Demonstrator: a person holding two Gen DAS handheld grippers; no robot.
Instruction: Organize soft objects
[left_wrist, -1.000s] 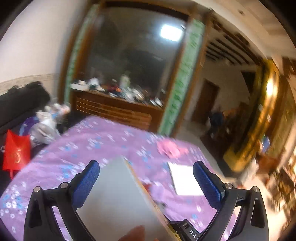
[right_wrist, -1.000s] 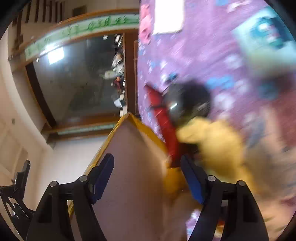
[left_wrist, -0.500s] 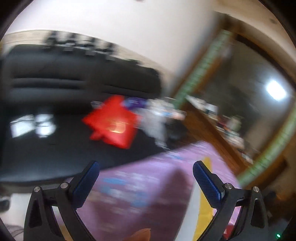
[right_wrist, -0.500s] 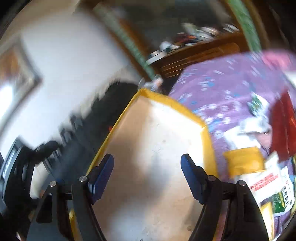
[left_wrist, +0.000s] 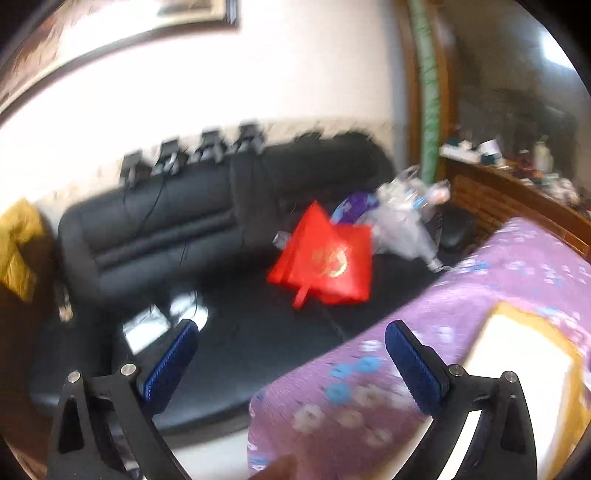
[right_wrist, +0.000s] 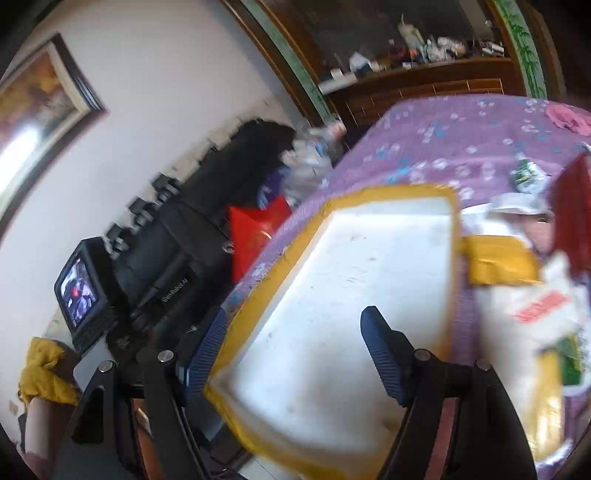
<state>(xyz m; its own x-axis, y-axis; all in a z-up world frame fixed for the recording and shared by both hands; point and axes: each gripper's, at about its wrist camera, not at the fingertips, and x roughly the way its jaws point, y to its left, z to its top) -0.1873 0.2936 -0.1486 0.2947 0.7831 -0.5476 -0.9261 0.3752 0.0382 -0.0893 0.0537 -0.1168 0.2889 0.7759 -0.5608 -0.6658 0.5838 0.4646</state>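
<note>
A white box with yellow-taped edges lies on the purple flowered tablecloth. My right gripper is open, its blue fingers wide apart over the box's near part, holding nothing. Soft packets lie to the box's right: a yellow pouch, a white printed bag and a pink cloth far off. My left gripper is open and empty at the table's corner, with the box's edge at its right.
A black sofa stands left of the table with a red bag and plastic bags on it. A wooden cabinet with clutter stands behind. A small screen sits at left.
Both views swung fast. The left gripper turned away from the box toward the sofa. The right gripper levelled out over the box; the table now lies flat ahead.
</note>
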